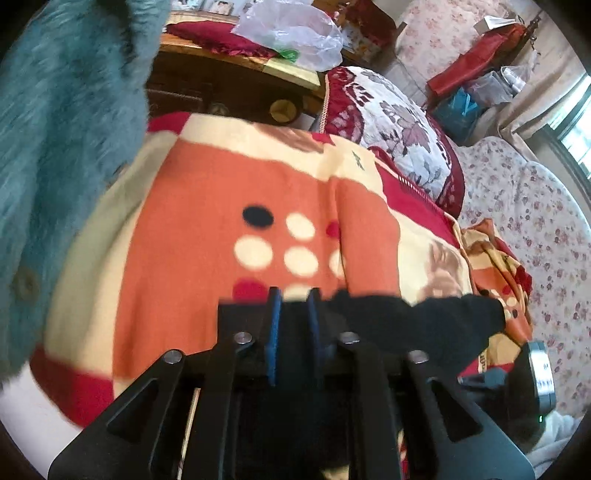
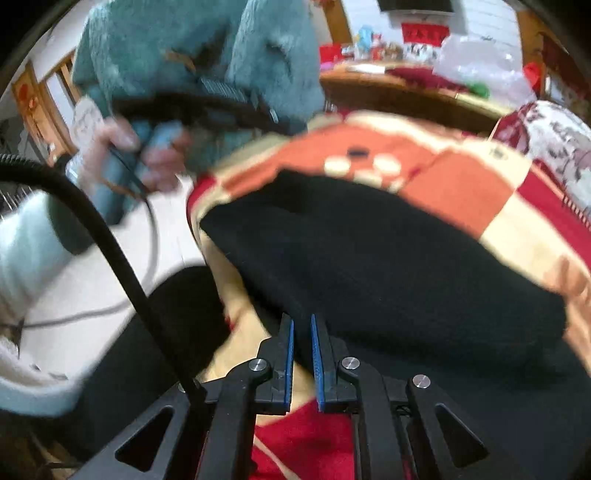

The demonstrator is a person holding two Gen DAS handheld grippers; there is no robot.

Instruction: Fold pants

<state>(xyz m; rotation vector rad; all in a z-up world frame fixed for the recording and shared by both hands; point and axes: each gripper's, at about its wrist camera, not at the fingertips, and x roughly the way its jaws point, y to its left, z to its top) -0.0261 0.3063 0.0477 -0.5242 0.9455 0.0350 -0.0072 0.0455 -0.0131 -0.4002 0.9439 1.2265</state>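
Observation:
The black pants [image 2: 388,258] lie on an orange, cream and red blanket [image 2: 472,184] on the bed. In the right wrist view they fill the middle as a broad dark mass. My right gripper [image 2: 302,325] is shut on the near edge of the pants, its blue pads [image 2: 316,354] close together around the fabric. In the left wrist view my left gripper [image 1: 293,299] is shut on black pants fabric [image 1: 424,317], which stretches away to the right above the blanket [image 1: 221,206]. The person's hand holds the left gripper's handle [image 2: 159,147] in the right wrist view.
A floral red-edged quilt [image 1: 399,122] lies beyond the blanket. A floral sheet [image 1: 535,221] covers the bed to the right. A wooden headboard shelf [image 1: 236,74] holds a plastic bag [image 1: 295,33]. The person's teal fuzzy coat [image 1: 66,110] fills the left. A black cable [image 2: 110,251] crosses left.

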